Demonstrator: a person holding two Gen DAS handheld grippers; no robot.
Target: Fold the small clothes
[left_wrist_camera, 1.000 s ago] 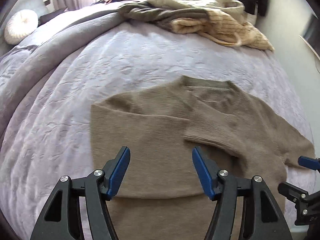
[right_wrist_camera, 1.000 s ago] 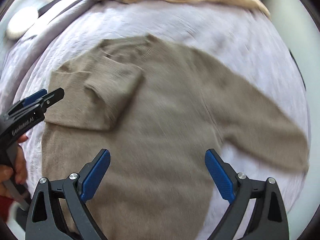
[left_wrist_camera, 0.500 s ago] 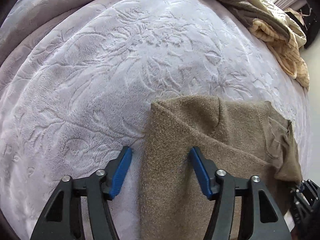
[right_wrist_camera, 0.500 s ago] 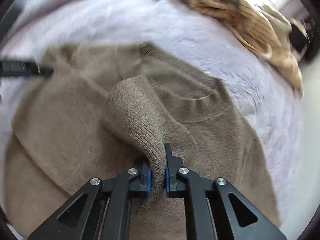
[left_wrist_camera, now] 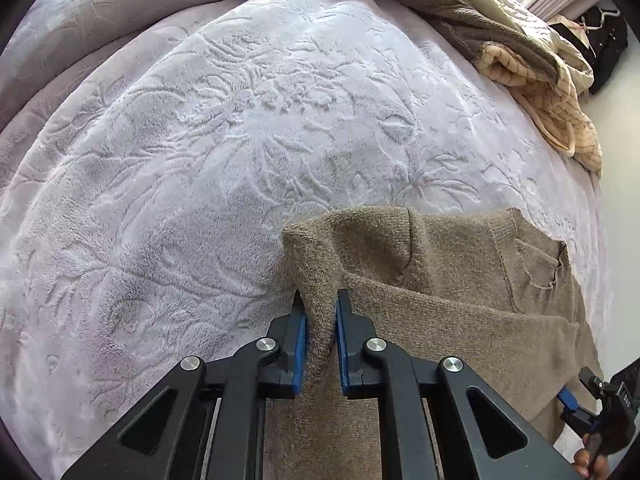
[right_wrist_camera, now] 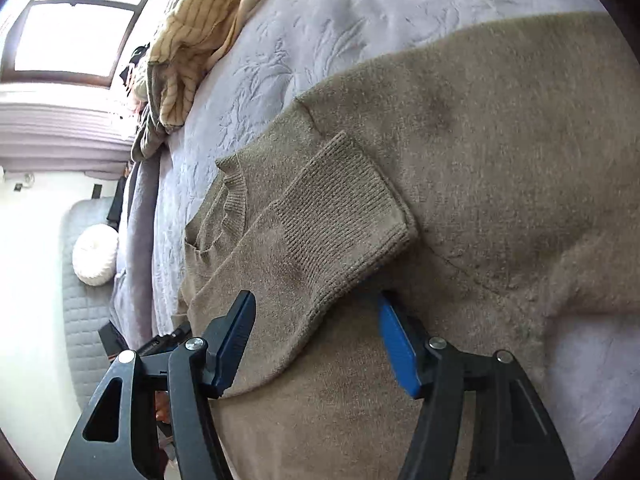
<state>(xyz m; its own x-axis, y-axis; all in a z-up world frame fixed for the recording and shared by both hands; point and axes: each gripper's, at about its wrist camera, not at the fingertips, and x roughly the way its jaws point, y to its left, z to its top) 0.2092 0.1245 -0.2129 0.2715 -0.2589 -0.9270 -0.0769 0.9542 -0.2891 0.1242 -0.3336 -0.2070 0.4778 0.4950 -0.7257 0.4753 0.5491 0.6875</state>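
Note:
A tan knit sweater (left_wrist_camera: 460, 320) lies on a pale lilac bedspread (left_wrist_camera: 240, 140). My left gripper (left_wrist_camera: 321, 316) is shut on the folded shoulder edge of the sweater and pinches a ridge of knit between its blue pads. In the right wrist view the same sweater (right_wrist_camera: 500, 160) fills the frame, with one sleeve folded across the body and its ribbed cuff (right_wrist_camera: 340, 208) lying flat. My right gripper (right_wrist_camera: 316, 336) is open and empty, its jaws on either side of that sleeve just short of the cuff. The right gripper also shows at the lower right of the left wrist view (left_wrist_camera: 588, 412).
A heap of beige and olive clothes (left_wrist_camera: 520, 60) lies at the far right edge of the bed. A grey duvet roll (left_wrist_camera: 120, 8) runs along the far side. A round white cushion (right_wrist_camera: 96, 254) sits on a grey quilted seat beside the bed.
My left gripper has shut on the sweater's shoulder edge. My right gripper has let go of the sleeve cuff, which now lies flat on the body, and has swung to a new angle.

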